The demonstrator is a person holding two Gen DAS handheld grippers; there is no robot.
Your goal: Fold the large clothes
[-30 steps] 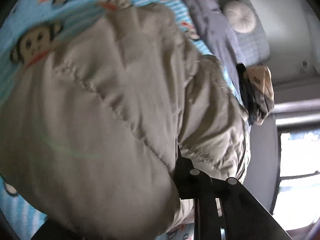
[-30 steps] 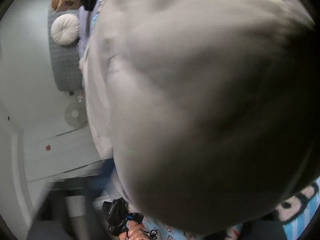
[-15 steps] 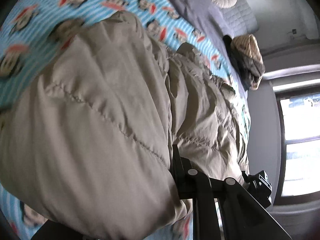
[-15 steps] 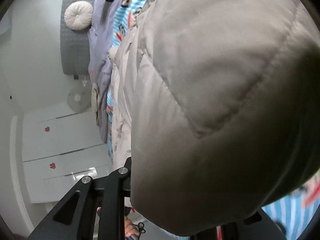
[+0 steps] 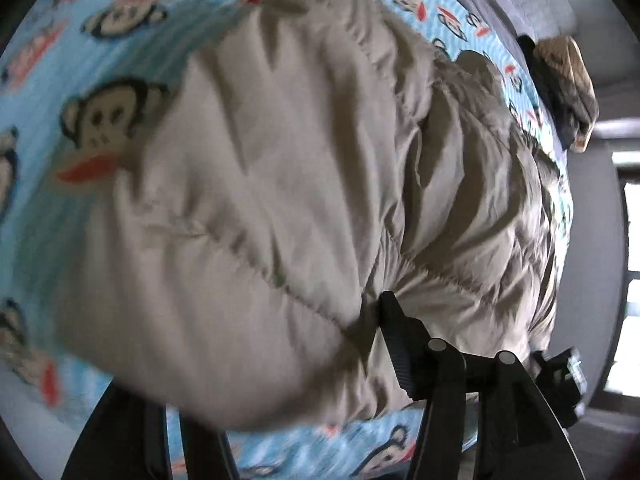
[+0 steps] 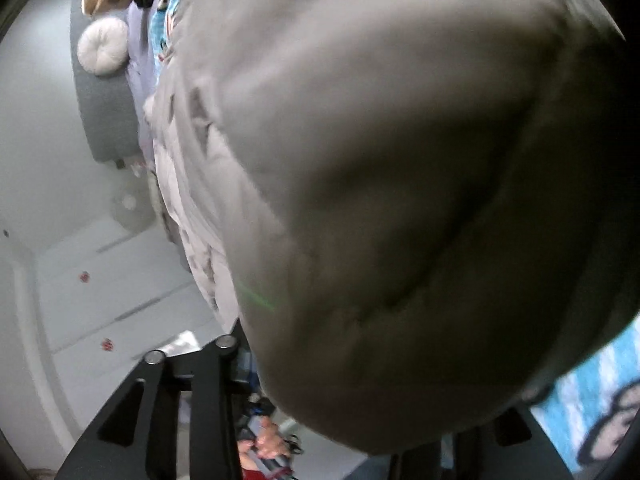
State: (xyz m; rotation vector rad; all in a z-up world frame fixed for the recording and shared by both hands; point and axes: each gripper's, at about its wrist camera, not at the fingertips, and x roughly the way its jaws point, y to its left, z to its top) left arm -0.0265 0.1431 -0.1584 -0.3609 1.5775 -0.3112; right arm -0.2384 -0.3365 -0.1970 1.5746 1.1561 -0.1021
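A large beige quilted puffer jacket (image 5: 280, 180) lies bunched on a bed with a blue monkey-print sheet (image 5: 100, 52). My left gripper (image 5: 372, 344) is shut on a fold of the jacket; its black right finger (image 5: 396, 344) shows, the other is buried under fabric. In the right wrist view the jacket (image 6: 400, 180) fills most of the frame and drapes over my right gripper (image 6: 320, 380), which is shut on its edge; only the left finger's arm (image 6: 200, 392) shows.
A grey headboard (image 6: 104, 120) with a round white cushion (image 6: 102, 46) stands at the bed's head. A dark and tan pile of clothes (image 5: 568, 88) lies at the bed's far edge. White wardrobe doors (image 6: 112, 288) stand beside the bed. A window (image 5: 628, 272) is on the right.
Both grippers keep their hold on the jacket. The left one has carried its fold lower toward the sheet. The right one has shifted, and the jacket covers more of its view.
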